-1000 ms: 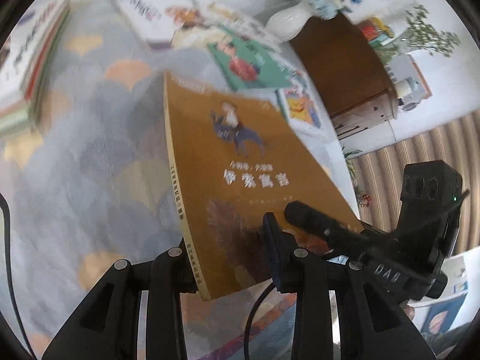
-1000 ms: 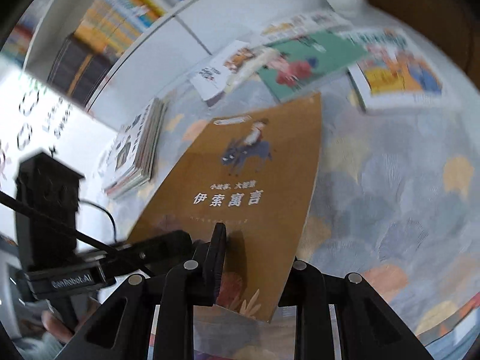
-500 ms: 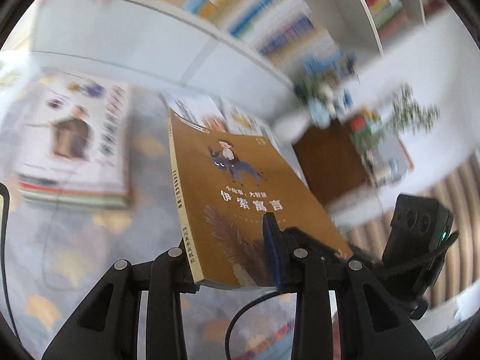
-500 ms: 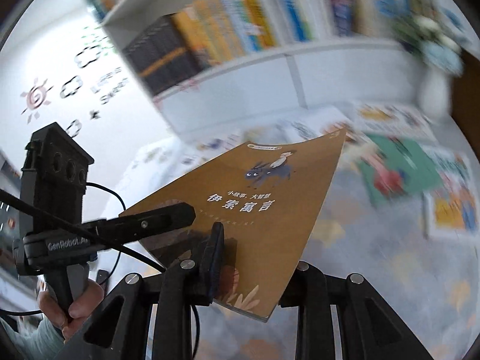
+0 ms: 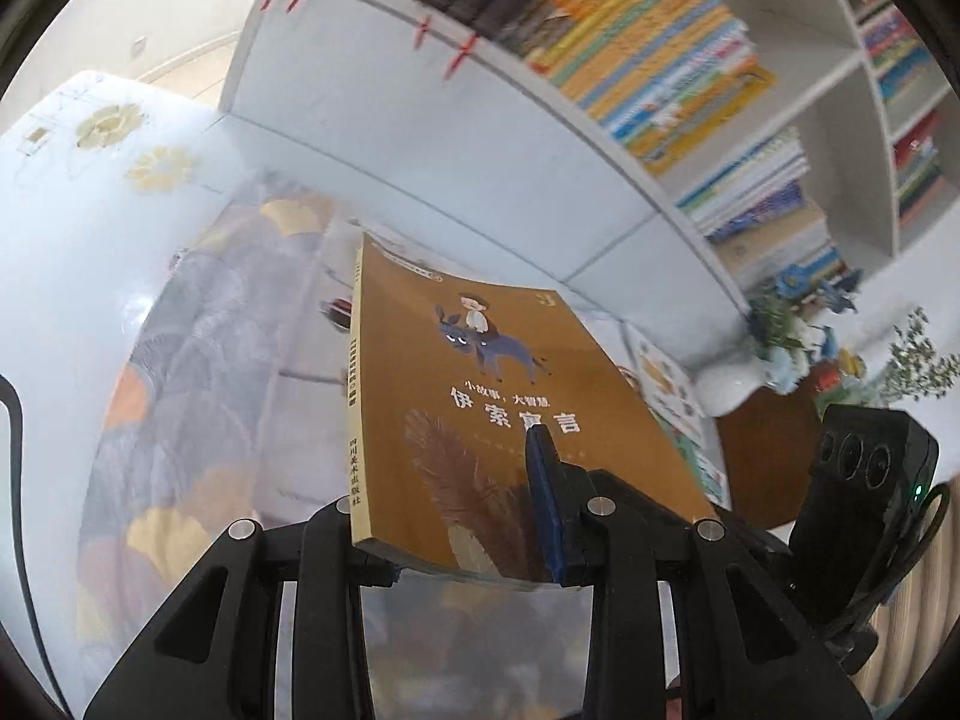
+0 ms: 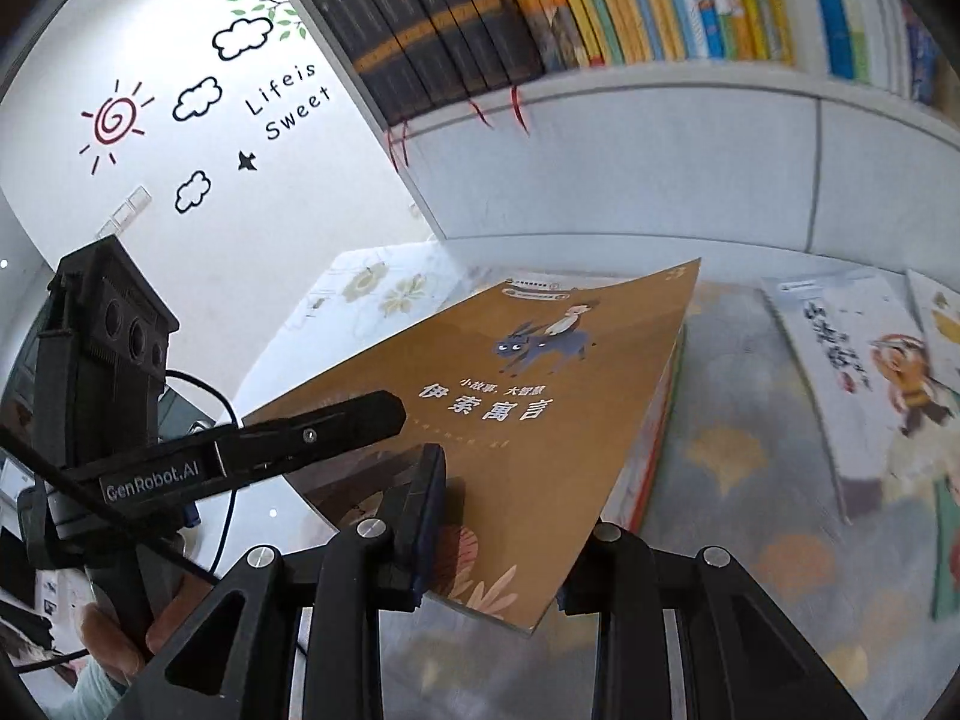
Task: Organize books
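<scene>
Brown book is up in the air, pinched at its near edge by both the left hand-held gripper and the right hand-held gripper. A stack sits right under its far side, picture books lie to the right on the patterned counter, and the full shelf is ahead.

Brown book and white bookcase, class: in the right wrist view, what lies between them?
Right wrist view: a stack of books under the brown book, then patterned tablecloth up to the bookcase.
</scene>
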`<state>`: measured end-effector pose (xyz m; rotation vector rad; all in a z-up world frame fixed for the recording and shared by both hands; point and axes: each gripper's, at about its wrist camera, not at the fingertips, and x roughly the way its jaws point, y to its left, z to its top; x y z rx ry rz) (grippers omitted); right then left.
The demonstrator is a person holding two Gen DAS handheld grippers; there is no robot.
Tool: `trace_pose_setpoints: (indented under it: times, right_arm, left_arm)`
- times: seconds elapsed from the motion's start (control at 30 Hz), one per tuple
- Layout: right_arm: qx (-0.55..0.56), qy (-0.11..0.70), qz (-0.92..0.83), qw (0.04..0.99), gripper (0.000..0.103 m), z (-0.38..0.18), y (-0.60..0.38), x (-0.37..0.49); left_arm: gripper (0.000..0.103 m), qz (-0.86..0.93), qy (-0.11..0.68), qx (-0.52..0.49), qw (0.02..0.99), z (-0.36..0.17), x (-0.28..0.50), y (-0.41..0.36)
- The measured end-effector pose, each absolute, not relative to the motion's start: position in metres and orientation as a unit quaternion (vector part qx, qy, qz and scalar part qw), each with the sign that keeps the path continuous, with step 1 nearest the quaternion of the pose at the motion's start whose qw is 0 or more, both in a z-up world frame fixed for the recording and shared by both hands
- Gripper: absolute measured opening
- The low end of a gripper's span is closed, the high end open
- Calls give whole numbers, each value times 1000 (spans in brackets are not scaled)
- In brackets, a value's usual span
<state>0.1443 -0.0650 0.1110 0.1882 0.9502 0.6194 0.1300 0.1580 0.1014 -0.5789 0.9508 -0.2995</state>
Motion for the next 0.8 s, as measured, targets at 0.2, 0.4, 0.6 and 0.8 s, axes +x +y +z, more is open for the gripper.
trace_pose_setpoints:
  times: [0.2, 0.4, 0.6, 0.8]
  right_arm:
    - [88, 473, 285, 829, 28, 82, -53, 173]
    - [97, 546, 258, 791, 34, 48, -54, 183]
    - [114, 572, 267, 767, 37, 49, -69, 170]
    - [135, 579, 240, 768, 40, 49, -134, 120]
  left_arm:
    - [29, -112, 469, -276, 832, 76, 140, 167]
    - [33, -55, 477, -297, 825, 62, 121, 194]
    - [33, -18, 471, -289, 833, 75, 95, 206]
    - [40, -66, 470, -244, 846, 98, 86, 157]
